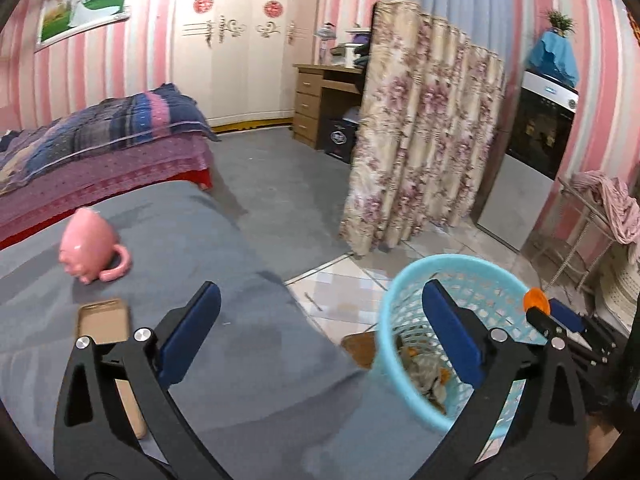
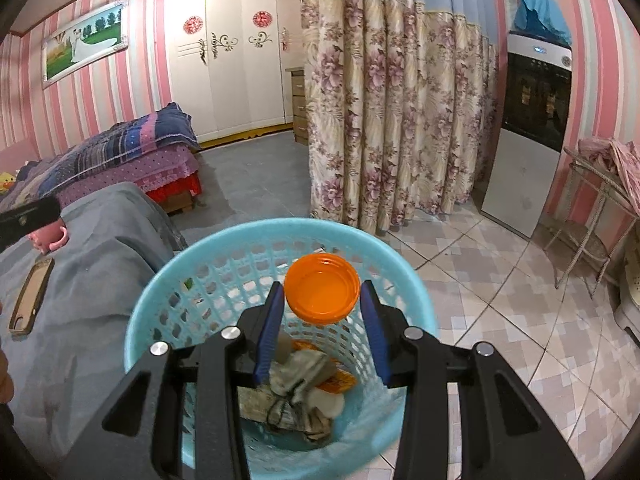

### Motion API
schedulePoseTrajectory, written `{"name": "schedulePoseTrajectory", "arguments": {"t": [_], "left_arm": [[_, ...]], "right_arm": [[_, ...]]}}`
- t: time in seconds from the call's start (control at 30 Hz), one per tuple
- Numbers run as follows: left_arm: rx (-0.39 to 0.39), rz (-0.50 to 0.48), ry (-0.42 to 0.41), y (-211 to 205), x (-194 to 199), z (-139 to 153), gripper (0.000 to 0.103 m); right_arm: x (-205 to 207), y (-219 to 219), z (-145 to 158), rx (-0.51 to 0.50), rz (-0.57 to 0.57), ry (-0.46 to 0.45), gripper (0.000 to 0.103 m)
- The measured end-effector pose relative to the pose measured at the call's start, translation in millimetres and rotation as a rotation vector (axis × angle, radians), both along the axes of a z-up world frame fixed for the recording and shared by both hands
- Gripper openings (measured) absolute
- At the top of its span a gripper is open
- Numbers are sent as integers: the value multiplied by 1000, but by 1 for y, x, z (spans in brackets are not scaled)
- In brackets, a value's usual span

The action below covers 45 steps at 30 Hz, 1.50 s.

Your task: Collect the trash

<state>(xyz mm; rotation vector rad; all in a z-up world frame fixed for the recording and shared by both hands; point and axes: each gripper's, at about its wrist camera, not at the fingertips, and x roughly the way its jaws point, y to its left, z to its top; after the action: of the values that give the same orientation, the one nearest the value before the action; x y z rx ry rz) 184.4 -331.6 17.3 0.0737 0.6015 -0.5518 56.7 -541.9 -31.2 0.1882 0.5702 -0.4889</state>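
Right gripper (image 2: 322,312) first: its blue pads are clamped on the rim of a round orange plastic bottle cap (image 2: 322,294), held directly above the mouth of the light-blue perforated plastic wastebasket (image 2: 168,312), with the cap's hollow side facing back towards the camera. Down in the basket lies a heap of crumpled paper and wrappers (image 2: 304,396) (hard to pick out single pieces, and the gripper's black arms cut off part of it). Over on the left, the left gripper (image 1: 322,332) stands wide apart with nothing between its pads, beside the basket above a grey cloth-covered surface (image 1: 224,240). Beyond it on the cloth lie a tan phone case (image 1: 105,318), partly hidden by the gripper, and a pink pig-shaped ceramic mug (image 1: 90,246), tipped over and blurred.
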Motion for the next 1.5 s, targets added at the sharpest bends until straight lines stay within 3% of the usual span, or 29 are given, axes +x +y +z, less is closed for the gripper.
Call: {"name": "schedulePoseTrajectory", "arguments": {"t": [0.1, 0.17, 0.3, 0.37, 0.57, 0.9, 1.0, 1.27, 1.5], "left_arm": [[-3, 37, 4, 19, 2, 3, 97], [-14, 56, 7, 35, 1, 6, 97], [-42, 87, -2, 69, -5, 19, 97], [-34, 103, -31, 83, -14, 24, 97], [6, 150, -79, 133, -51, 29, 97], [6, 285, -29, 239, -106, 11, 97], [3, 332, -30, 267, -121, 5, 97], [95, 400, -67, 300, -147, -8, 98], [66, 426, -66, 324, -142, -11, 98]], "right_arm": [[16, 7, 0, -6, 7, 10, 45], [20, 11, 2, -18, 4, -2, 82], [20, 22, 12, -26, 0, -10, 86], [15, 28, 18, -21, -4, -30, 96], [-2, 73, 45, -63, 28, -77, 99], [-33, 188, 70, -21, 178, -163, 99], [-36, 216, 69, -7, 208, -164, 99], [-45, 295, 52, -40, 320, -140, 99], [-46, 324, 39, -70, 344, -125, 99]]}}
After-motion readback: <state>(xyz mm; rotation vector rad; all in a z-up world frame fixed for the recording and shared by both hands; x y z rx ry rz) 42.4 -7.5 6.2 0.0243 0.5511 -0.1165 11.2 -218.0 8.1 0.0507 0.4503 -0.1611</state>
